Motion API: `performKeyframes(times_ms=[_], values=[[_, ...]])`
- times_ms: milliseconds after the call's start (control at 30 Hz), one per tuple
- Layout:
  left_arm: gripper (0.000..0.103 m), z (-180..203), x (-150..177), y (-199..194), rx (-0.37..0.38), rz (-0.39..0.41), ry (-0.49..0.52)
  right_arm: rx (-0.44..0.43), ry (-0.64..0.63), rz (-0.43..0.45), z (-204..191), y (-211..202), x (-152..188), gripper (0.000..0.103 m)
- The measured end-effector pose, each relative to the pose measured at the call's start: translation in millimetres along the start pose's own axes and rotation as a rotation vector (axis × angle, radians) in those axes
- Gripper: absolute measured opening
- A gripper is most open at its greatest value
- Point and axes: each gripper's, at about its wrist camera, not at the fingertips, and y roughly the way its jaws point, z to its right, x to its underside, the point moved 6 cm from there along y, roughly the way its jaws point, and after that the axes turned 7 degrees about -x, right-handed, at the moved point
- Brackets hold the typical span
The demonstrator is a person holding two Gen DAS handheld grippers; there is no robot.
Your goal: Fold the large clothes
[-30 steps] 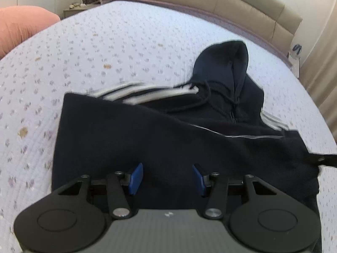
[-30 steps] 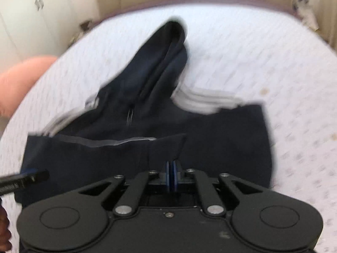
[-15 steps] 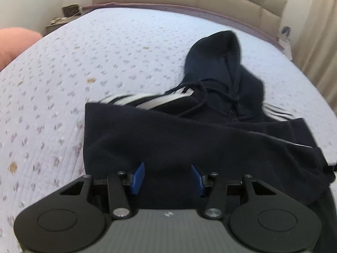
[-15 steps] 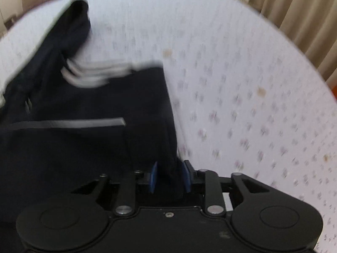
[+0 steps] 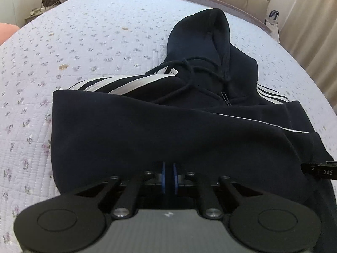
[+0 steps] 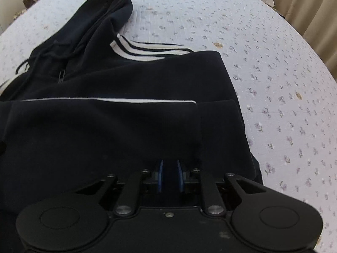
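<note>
Where its jaws stood wide a second ago, left gripper [image 5: 169, 176] now pinches the hoodie's [image 5: 168, 130] near hem, right gripper [image 6: 169, 175] narrowly clamping the same hem, hood [image 5: 208, 31] ahead on the bedspread [image 5: 84, 42].

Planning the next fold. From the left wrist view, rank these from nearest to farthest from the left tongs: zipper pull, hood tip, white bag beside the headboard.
1. Zipper pull: ahead of the left tongs, slightly right, at the hoodie's neck.
2. Hood tip: farther up the bedspread, slightly right.
3. White bag: beyond the bed's far right corner, by the curtain.
</note>
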Motion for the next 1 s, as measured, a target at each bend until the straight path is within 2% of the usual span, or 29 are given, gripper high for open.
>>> performKeyframes(times_ms=[100,167,267,367,467,500,567,633,700,733,800,900,967,1000], values=[[0.012,2,-9,-12,0.02,0.02,0.018,-0.036,-0.01,-0.025,1,-6,-5,0.018],[0.012,3,-25,-25,0.042,0.06,0.024,-0.095,-0.004,0.001,4,-21,-16,0.018],[0.013,6,-71,-33,0.059,0.135,0.054,-0.152,-0.059,0.127,4,-48,-55,0.025],[0.015,17,-125,-14,0.078,0.167,0.089,-0.195,-0.098,0.245,1,-52,-109,0.027],[0.026,25,-176,25,0.114,0.171,0.085,-0.259,-0.079,0.328,0,-34,-164,0.032],[0.031,25,-190,40,0.11,0.165,0.068,-0.287,-0.066,0.343,0,-22,-182,0.039],[0.034,24,-217,69,0.136,0.149,0.037,-0.319,-0.019,0.331,1,4,-212,0.044],[0.042,17,-239,96,0.156,0.128,-0.014,-0.351,0.006,0.32,1,30,-237,0.045],[0.057,12,-261,121,0.176,0.119,-0.064,-0.358,0.015,0.315,2,51,-258,0.045],[0.061,11,-270,134,0.189,0.11,-0.08,-0.369,0.018,0.314,3,58,-264,0.045],[0.072,8,-283,160,0.229,0.071,-0.119,-0.409,0.044,0.31,2,77,-281,0.055],[0.072,10,-292,197,0.292,0.005,-0.191,-0.463,0.085,0.298,-3,95,-301,0.058],[0.07,14,-296,214,0.362,-0.008,-0.216,-0.483,0.105,0.295,-13,106,-312,0.058],[0.047,17,-298,217,0.378,0.005,-0.222,-0.493,0.115,0.295,-20,112,-316,0.054]])
